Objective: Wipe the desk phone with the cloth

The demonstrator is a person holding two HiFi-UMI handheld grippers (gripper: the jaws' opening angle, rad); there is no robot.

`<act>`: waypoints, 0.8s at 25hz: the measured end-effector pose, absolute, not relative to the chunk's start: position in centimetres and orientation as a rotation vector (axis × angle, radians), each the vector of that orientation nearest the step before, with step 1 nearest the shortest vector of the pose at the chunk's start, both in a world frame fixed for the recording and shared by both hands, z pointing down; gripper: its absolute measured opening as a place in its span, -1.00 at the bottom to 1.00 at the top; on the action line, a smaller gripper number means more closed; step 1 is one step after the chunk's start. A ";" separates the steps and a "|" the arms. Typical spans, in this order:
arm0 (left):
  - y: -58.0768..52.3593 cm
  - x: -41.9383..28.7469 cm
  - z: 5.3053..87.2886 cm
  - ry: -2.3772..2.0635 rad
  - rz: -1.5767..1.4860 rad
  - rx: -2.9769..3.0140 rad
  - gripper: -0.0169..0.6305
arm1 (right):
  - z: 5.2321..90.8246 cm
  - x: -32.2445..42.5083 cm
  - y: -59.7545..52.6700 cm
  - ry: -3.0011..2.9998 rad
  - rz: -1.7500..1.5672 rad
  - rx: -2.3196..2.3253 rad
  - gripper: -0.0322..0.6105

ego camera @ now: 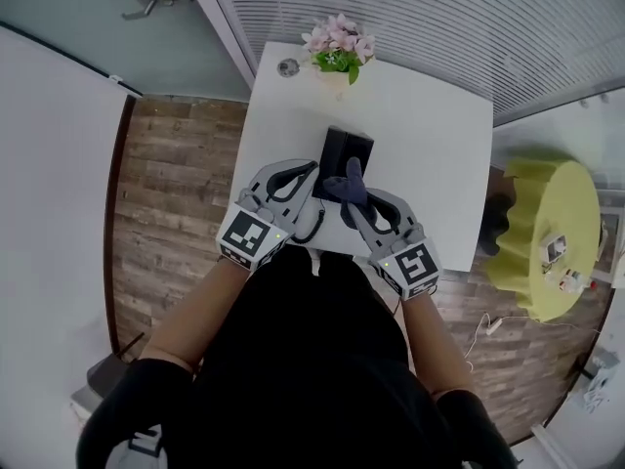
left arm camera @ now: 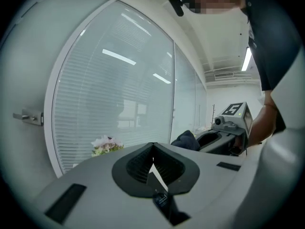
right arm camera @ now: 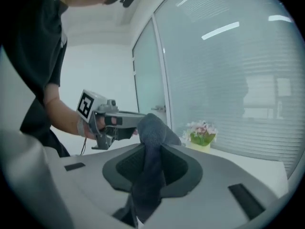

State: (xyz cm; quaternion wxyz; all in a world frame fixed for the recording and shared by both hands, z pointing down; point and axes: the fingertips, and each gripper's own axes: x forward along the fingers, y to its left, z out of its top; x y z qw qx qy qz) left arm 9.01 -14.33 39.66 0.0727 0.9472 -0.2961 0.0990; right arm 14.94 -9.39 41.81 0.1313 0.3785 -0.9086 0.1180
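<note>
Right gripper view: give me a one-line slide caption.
Right gripper shut on a dark cloth, left gripper beside it, potted flowers by the blinds behind.

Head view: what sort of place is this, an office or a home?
Most likely an office. A black desk phone stands on a small white table set against a glass wall with slatted blinds, and ceiling strip lights show in the left gripper view.

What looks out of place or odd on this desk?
Nothing stands out: the phone sits on the desk, the flowers stand upright at its far edge, and the cloth is clamped in the right gripper.
</note>
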 end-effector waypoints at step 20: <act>-12.7 13.6 26.0 -0.768 0.023 3.006 -0.92 | 23.8 20.0 -10.6 -2.849 -0.072 1.475 -0.58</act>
